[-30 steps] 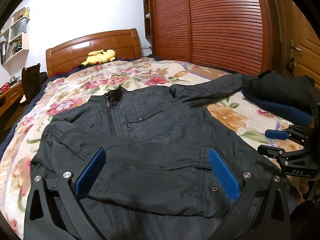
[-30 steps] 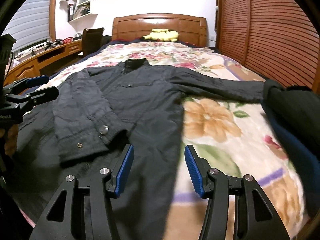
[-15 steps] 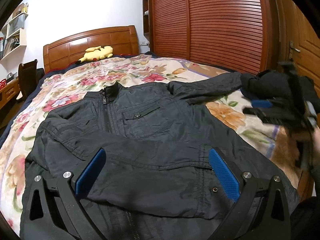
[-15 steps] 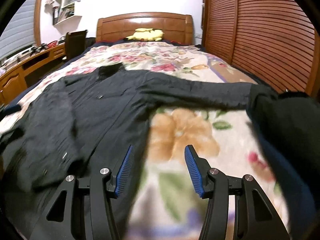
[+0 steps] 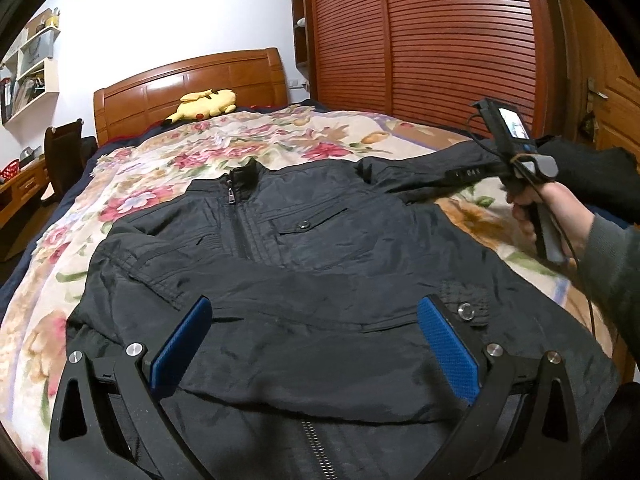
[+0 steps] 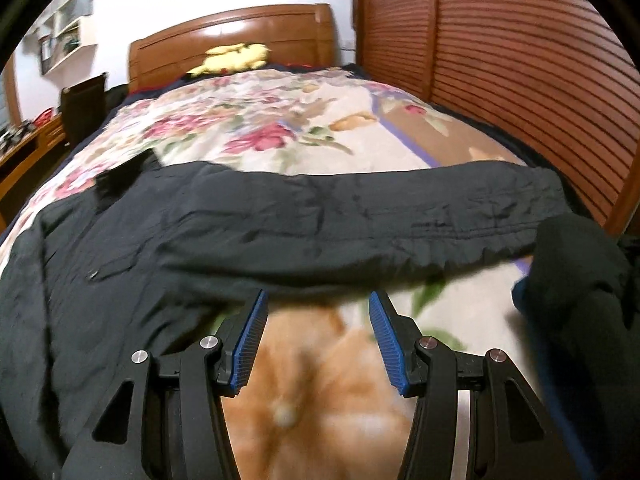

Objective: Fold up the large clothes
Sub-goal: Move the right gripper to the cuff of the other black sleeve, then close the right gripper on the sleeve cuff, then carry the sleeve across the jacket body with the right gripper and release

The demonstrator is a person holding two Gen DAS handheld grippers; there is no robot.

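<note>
A black zip jacket point(image 5: 304, 264) lies face up on the floral bedspread point(image 5: 168, 160), collar toward the headboard. Its left sleeve is folded across the lower front. Its right sleeve point(image 6: 360, 224) stretches out sideways toward the wardrobe. My left gripper point(image 5: 316, 344) is open and empty, low over the folded sleeve and hem. My right gripper point(image 6: 316, 320) is open and empty, just short of the outstretched sleeve's near edge; it also shows in the left wrist view point(image 5: 460, 178), held by a hand over that sleeve.
A stack of dark folded clothes point(image 6: 584, 288) sits at the bed's right edge, by the sleeve cuff. A yellow plush toy point(image 5: 204, 106) lies by the wooden headboard point(image 5: 192, 84). A slatted wooden wardrobe point(image 5: 440, 40) runs along the right side. A desk and chair point(image 5: 60, 156) stand left.
My right gripper has moved forward and to the right, from the jacket's lower front to the outstretched sleeve. My left gripper has shifted slightly and stays open over the hem.
</note>
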